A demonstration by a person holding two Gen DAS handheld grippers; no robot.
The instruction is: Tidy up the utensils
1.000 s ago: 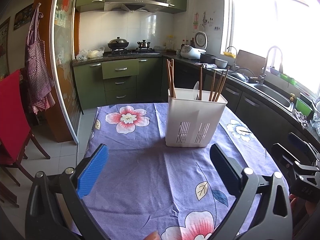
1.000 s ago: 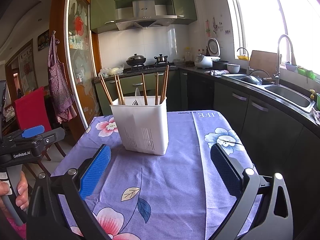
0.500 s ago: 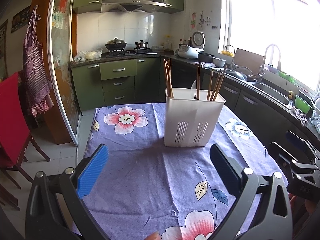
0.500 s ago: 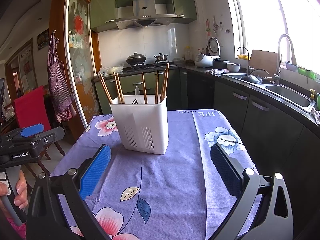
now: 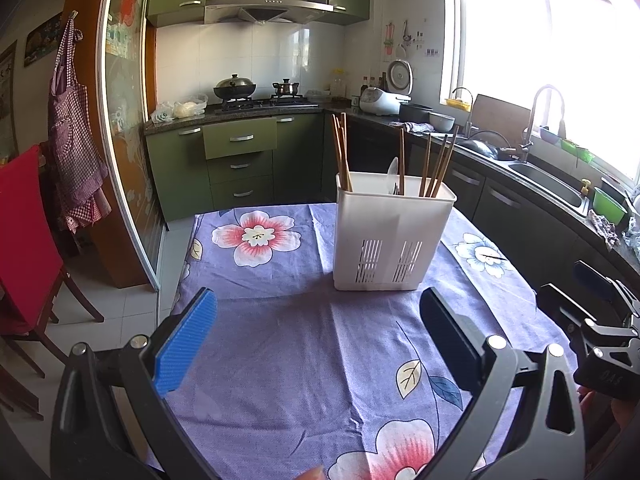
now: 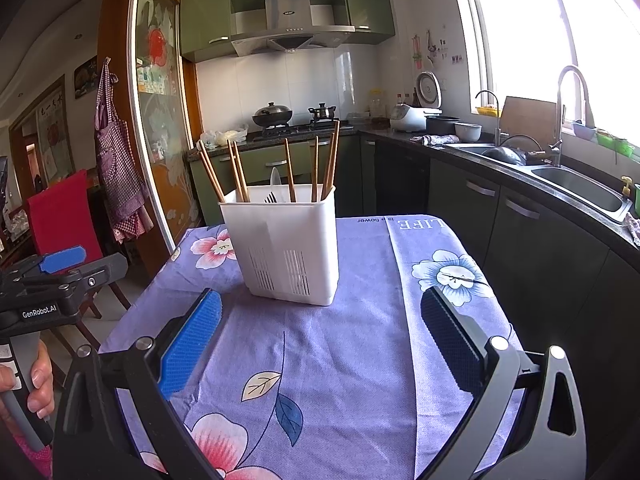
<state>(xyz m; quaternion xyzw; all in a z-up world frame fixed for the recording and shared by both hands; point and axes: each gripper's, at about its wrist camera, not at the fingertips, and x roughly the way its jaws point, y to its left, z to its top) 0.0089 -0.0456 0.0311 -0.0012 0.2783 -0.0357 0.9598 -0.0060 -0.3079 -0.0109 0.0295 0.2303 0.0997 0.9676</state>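
Main risk: the white utensil caddy (image 5: 394, 236) stands loose on the floral tablecloth (image 5: 304, 344) and looks light and tall. A sideways nudge from a finger, or a tug on a chopstick that drags on the rim, could tip it or skid the cloth. The wooden chopsticks (image 6: 288, 170) lean at different angles, so closing on 1 could easily knock its neighbour. A white spoon (image 6: 275, 182) and dark fork tines sit low between them and are hard to reach cleanly.

Left gripper (image 5: 318, 344): jaws wide apart, nothing between them. Right gripper (image 6: 320, 340): same, wide apart and empty.

The caddy sits ahead of both, past the fingertips, no contact. From the left wrist it's slightly right of centre; from the right wrist, slightly left. Nothing loose on the cloth that I can see.
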